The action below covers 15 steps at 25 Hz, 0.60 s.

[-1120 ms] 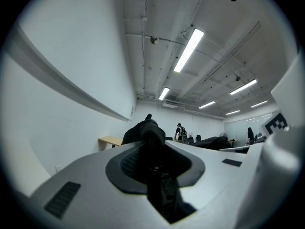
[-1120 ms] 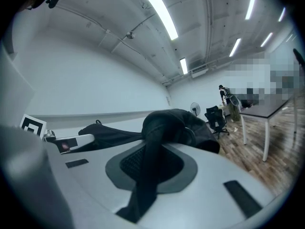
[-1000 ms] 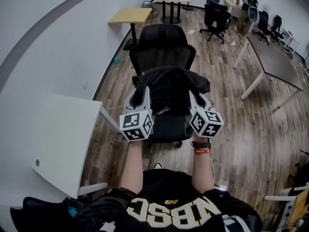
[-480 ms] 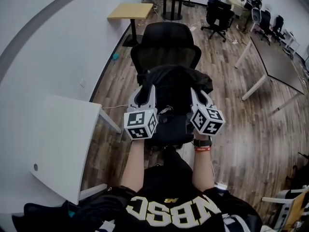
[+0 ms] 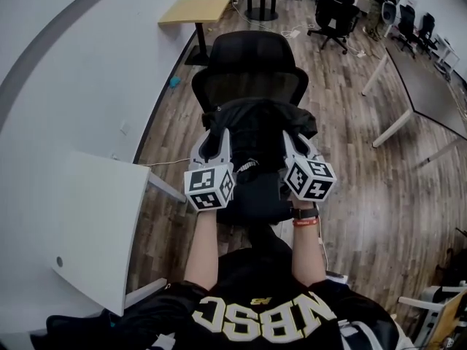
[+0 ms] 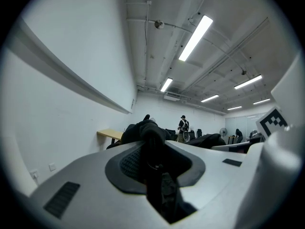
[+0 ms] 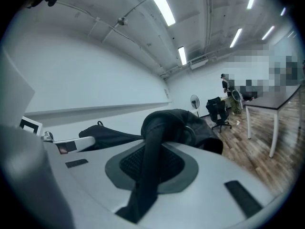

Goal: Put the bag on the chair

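Black soft bag [image 5: 257, 131], crumpled, held up by both ends, its fabric pinched in left gripper [image 5: 214, 143] and right gripper [image 5: 298, 143]. It's over the seat of the black mesh-back office chair [image 5: 249, 58]; can't tell if touching.

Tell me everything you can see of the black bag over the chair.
The bag is black, soft and slumped, fabric by its look. It hangs over the black office chair, before its backrest. The left gripper is shut on a strap or fold at one side, the right gripper on a strap at the other. Whether it touches the seat cannot be told.
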{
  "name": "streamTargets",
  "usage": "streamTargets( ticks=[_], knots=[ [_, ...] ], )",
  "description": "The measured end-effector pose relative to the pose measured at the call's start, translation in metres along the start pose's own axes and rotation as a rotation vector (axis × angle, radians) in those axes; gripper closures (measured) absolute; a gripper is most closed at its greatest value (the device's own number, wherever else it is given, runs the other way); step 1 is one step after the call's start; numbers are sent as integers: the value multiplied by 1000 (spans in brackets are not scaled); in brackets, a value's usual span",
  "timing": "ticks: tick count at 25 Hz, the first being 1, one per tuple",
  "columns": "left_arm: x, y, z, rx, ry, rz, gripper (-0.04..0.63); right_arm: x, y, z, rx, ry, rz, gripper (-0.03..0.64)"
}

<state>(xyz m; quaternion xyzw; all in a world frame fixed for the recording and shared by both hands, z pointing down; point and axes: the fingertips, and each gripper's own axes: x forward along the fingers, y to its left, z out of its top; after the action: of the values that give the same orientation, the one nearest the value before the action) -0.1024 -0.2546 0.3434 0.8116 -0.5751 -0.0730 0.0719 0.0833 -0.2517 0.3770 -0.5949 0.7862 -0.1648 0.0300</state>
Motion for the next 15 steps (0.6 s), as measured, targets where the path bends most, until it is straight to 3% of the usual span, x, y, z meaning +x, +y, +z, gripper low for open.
streamTargets(
  ticks=[15],
  knots=[
    [89,15,-63,-1,137,45,480,85,-62,-37,43,139,-10,561]
  ],
)
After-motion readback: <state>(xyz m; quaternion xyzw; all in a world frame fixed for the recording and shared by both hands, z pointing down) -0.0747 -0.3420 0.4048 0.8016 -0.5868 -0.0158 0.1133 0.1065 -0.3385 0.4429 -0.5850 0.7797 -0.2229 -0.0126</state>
